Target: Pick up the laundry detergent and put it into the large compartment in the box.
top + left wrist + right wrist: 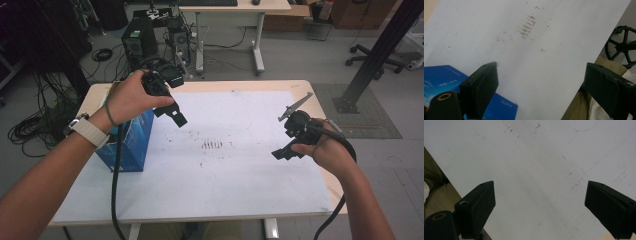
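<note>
A blue box (129,142) stands at the table's left side, and its top (441,76) lies below the left jaw in the left gripper view. My left gripper (172,111) hovers above the table just right of the box, held in a hand with a watch, jaws wide apart and empty (540,90). My right gripper (287,151) hangs over the table's right side, tilted down toward the white sheet (225,160), also open with nothing between its jaws (540,207).
The white sheet (544,37) covers most of the wooden table (320,100) and bears dark smudges (212,145) at its middle. Beyond the table stand a computer tower (139,42), cables on the floor, a desk and an office chair base (375,57).
</note>
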`<action>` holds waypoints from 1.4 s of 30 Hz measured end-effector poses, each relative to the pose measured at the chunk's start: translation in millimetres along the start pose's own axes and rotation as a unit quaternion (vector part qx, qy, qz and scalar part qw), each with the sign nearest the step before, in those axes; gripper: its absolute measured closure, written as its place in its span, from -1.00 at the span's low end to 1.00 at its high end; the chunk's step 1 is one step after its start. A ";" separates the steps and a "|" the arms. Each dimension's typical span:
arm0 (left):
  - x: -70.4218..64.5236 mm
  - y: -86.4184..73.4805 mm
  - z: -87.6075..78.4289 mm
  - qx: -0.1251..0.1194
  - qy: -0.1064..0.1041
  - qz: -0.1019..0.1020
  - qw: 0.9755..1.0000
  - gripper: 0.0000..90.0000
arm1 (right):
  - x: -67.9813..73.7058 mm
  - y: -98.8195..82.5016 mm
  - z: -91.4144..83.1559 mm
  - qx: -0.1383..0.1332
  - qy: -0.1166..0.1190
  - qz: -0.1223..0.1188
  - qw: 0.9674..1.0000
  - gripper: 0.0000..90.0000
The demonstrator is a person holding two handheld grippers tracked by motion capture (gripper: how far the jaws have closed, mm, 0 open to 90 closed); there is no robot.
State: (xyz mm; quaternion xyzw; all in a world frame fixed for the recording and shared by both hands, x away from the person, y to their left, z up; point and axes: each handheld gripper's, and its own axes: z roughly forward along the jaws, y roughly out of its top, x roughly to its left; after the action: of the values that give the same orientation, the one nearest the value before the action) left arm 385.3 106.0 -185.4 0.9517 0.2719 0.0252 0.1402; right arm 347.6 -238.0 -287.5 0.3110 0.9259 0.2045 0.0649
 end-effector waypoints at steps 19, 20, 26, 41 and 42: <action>-13.9 6.0 10.4 -0.020 0.013 0.034 0.999 -0.72 | 0.7 0.9 1.0 -0.001 -0.001 0.001 1.000 -0.78; -13.9 6.1 10.9 -0.021 0.013 0.034 0.999 -0.72 | 1.1 0.8 1.2 -0.002 0.000 0.003 1.000 -0.78; -12.8 6.1 11.4 -0.020 0.016 0.032 0.999 -0.72 | -0.3 -0.6 1.4 -0.002 -0.001 0.001 1.000 -0.78; -11.0 5.0 12.4 -0.022 0.014 0.028 0.999 -0.72 | 1.1 -2.1 1.5 -0.004 0.000 0.004 1.000 -0.78; -11.0 4.8 13.0 -0.021 0.014 0.027 0.999 -0.72 | 1.1 -2.3 1.5 -0.003 -0.001 0.004 1.000 -0.78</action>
State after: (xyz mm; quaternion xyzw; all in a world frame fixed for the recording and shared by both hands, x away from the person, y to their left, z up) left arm 380.0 93.0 -196.2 0.9551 0.2473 0.0485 0.1559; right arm 345.9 -238.5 -289.8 0.3145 0.9239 0.2075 0.0659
